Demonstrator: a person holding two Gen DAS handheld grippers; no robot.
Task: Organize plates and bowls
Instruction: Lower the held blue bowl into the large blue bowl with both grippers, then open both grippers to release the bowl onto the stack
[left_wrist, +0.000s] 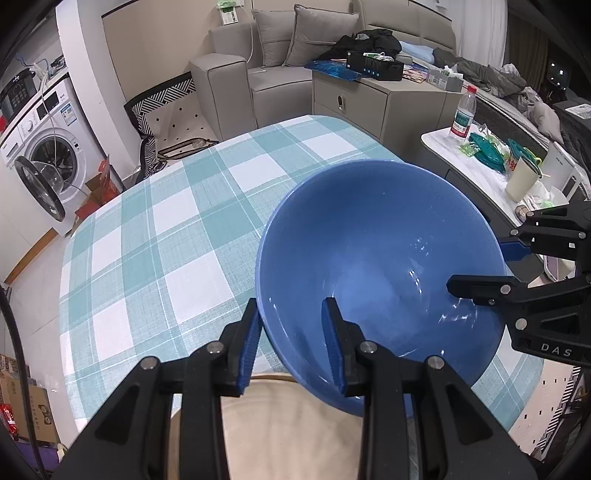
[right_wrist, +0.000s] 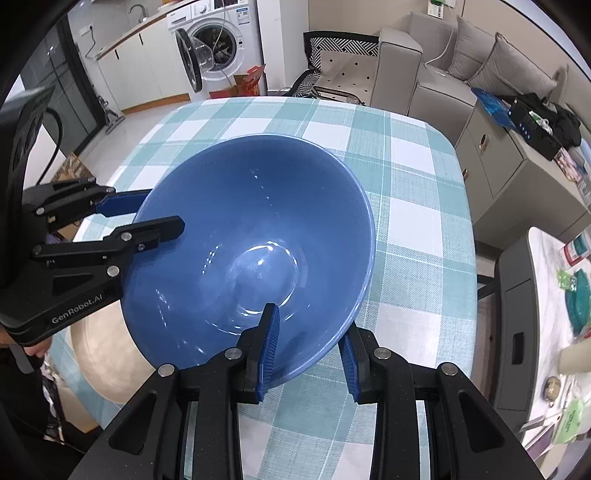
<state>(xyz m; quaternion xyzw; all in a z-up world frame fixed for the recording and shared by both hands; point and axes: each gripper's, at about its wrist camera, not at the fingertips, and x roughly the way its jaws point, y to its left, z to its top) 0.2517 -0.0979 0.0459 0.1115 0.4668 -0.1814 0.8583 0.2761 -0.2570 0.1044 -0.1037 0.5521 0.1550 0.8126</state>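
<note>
Held over the near part of the desk (right_wrist: 413, 206), above a cream plate (right_wrist: 99, 354): big blue bowl (right_wrist: 258, 236), tilted. Gripped on opposite rims, one finger inside and one outside each: left hand-held gripper (left_wrist: 291, 345), right hand-held gripper (right_wrist: 308, 354). Best lowered level, both sides together, centred on the plate before letting go; glazed wall probably slippery. Checked teal-and-white cloth underneath. Beyond: grey sofa (left_wrist: 266, 66), washing machine (right_wrist: 218, 40), cluttered side table (left_wrist: 491, 166).

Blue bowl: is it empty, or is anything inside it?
Empty. The blue bowl shows only bare glazed interior with light glints down to its base; each claw grips its rim.
</note>
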